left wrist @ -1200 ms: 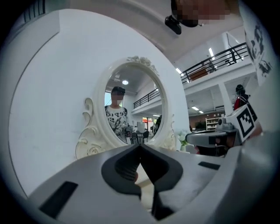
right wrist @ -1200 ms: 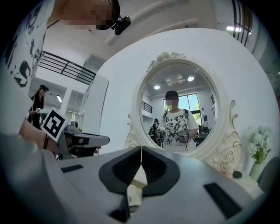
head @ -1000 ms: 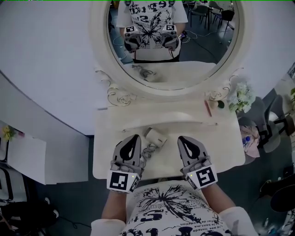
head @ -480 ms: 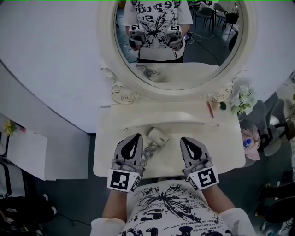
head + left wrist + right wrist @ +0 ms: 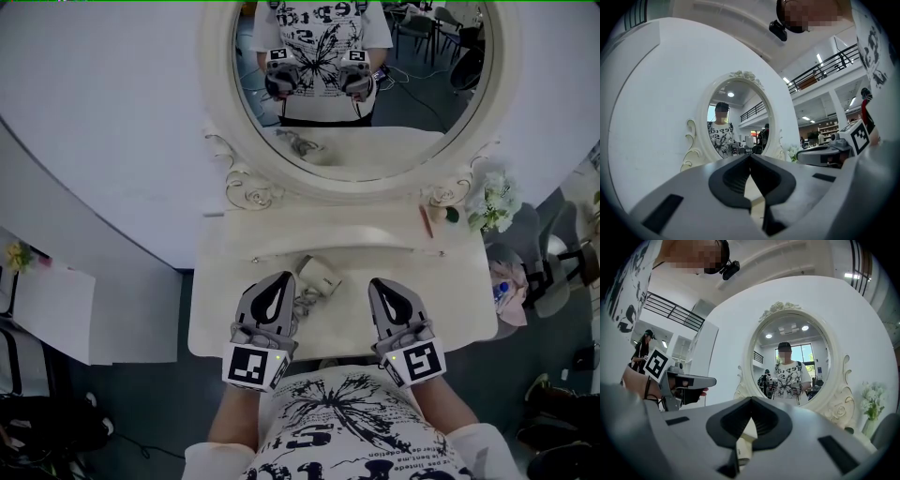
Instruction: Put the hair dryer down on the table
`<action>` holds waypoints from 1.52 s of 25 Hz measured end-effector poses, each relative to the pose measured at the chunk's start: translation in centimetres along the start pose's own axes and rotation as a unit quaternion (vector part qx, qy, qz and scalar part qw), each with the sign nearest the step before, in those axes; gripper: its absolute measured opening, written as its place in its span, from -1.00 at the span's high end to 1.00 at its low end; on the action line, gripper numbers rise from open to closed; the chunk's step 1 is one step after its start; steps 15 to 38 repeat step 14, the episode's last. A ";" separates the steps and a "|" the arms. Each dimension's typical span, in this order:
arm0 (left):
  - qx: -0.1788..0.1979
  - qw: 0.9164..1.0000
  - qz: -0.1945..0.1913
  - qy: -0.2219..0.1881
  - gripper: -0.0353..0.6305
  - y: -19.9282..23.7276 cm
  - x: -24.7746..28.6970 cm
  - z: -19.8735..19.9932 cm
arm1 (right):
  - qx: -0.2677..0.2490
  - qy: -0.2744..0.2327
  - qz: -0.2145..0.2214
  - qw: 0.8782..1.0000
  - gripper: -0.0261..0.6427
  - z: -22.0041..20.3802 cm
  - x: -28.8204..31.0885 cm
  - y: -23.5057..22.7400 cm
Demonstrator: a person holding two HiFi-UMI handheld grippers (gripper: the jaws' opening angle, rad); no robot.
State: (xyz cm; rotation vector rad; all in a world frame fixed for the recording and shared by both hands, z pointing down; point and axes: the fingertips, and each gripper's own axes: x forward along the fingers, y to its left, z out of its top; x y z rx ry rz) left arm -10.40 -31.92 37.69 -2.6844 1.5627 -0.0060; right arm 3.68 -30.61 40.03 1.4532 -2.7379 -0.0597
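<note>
Cream dressing table (image 5: 450,300), oval mirror (image 5: 361,84) behind | white hair dryer (image 5: 319,275) lying on tabletop, 2 o'clock of left gripper (image 5: 278,281) | left gripper and right gripper (image 5: 382,285): jaws pressed together, empty | placement judged complete.

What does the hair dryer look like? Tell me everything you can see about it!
The hair dryer is small and cream-white, like smooth plastic, with a short, stubby body. It lies on the pale table, toward the front edge, with its grey cord bunched in a loose heap beside it. It sits between the two grippers, closer to the left gripper, whose jaws are shut and do not hold it. Nothing grips it. The round mirror behind shows its reflection too.
</note>
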 end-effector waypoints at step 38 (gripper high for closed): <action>0.002 1.000 -0.003 0.018 0.83 -1.0 -0.7 -1.3 | 0.004 -0.001 -0.007 1.000 0.87 -0.3 -1.2 0.2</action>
